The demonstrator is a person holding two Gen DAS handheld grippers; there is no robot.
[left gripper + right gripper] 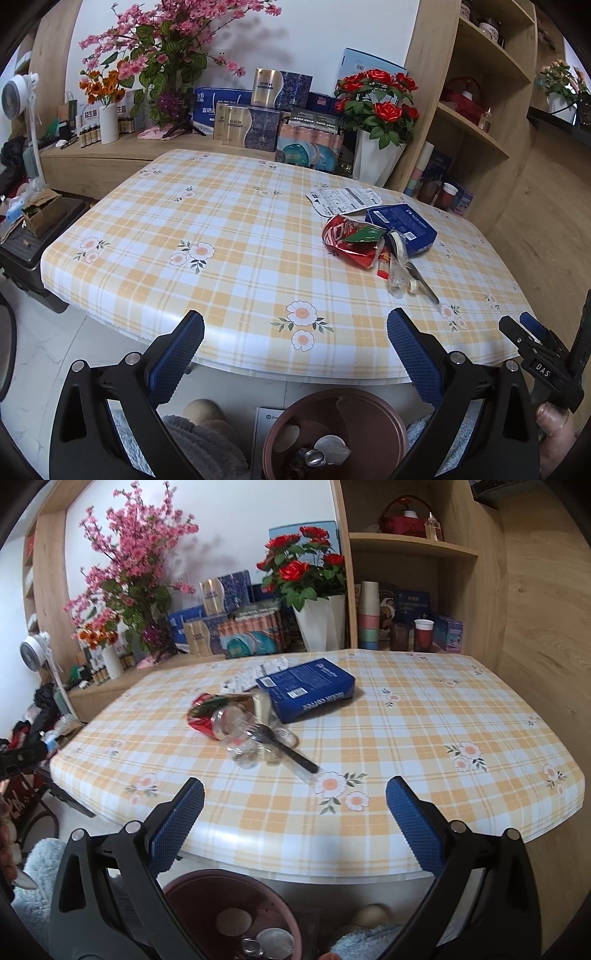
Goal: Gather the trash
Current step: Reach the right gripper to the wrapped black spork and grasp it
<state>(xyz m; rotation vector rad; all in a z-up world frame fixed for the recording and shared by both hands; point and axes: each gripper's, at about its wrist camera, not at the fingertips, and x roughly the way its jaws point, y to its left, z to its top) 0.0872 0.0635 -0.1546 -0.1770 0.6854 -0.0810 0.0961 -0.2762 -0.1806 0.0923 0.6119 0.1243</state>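
Both grippers, left (295, 325) and right (294, 794), hover with fingers spread empty above the brown bin (373, 410); beyond it, trash on the surface (221, 221): crushed red can (349, 240), blue box (310, 686).

A rounded-corner surface (221, 229) covered in a yellow-and-white plaid cloth printed with small flowers is carrying a cluster of litter toward one side. A crushed red drink can (351, 240) is lying beside a flat dark-blue cardboard box (402, 225), with a white printed sheet of packaging (343, 199) spreading just behind them. A black plastic fork (423, 282) is resting across crumpled clear plastic wrapping (397, 277) at the near end of the pile.
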